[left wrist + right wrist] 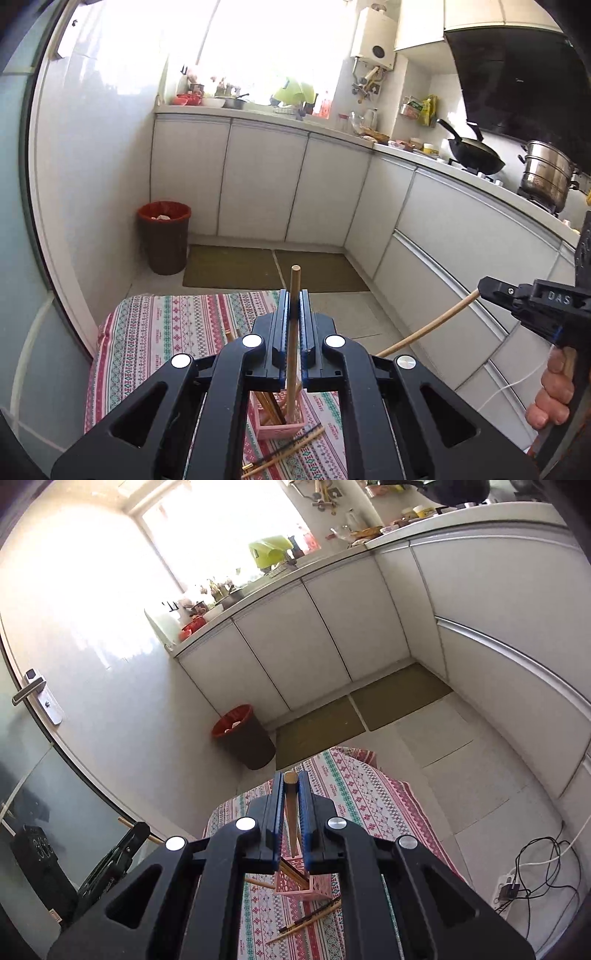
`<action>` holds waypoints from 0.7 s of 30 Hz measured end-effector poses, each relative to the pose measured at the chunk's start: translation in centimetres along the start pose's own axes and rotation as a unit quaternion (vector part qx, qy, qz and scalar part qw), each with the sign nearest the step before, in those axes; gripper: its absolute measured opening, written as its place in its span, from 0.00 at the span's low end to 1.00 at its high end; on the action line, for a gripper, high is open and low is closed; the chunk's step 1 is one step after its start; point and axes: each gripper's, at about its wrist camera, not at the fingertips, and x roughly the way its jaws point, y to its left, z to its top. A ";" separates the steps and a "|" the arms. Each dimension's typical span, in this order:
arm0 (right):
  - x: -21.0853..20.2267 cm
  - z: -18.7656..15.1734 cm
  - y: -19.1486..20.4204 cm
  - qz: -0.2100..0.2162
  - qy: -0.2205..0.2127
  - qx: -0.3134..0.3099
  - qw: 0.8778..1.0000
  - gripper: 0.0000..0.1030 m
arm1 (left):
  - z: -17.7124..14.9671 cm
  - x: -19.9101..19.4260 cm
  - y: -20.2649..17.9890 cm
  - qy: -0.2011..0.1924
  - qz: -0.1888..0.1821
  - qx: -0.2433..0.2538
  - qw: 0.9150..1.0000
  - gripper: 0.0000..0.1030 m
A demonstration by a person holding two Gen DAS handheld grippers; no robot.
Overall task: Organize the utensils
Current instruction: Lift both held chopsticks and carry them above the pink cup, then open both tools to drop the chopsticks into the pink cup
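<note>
Both hand-held grippers are pinching a chopstick each: left hand-held gripper w/ a chopstick over the pink holder on the table; right hand-held gripper gripping its chopstick too. Should be lowering tips straight in, one at a time, avoiding loose chopsticks beside the holder.

Strong daylight from the far window burns out to white glare; fisheye bends the cabinets at edges.
</note>
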 end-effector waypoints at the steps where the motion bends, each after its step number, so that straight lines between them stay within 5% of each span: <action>1: 0.5 -0.1 0.3 0.000 0.003 -0.005 1.000 0.08 | -0.1 0.6 0.2 0.003 0.003 -0.002 1.000 0.04; 8: 4.6 -1.9 1.5 -0.010 0.035 -0.032 0.999 0.08 | -1.7 4.1 1.8 0.025 0.017 -0.013 0.999 0.05; 9: 5.0 -2.2 1.6 -0.012 0.038 -0.035 0.999 0.08 | -2.0 4.5 2.0 0.029 0.014 -0.016 0.999 0.08; 11: 5.6 -2.7 1.9 -0.017 0.041 -0.046 0.998 0.08 | -2.4 5.0 2.7 0.033 0.016 -0.028 0.999 0.35; 12: 5.9 -2.9 2.1 -0.019 0.042 -0.051 0.998 0.08 | -2.5 4.9 3.1 0.029 0.012 -0.038 0.999 0.37; 21: 7.5 -4.3 4.1 -0.041 0.049 -0.090 0.994 0.08 | -2.0 3.2 4.9 0.001 0.011 -0.065 0.998 0.38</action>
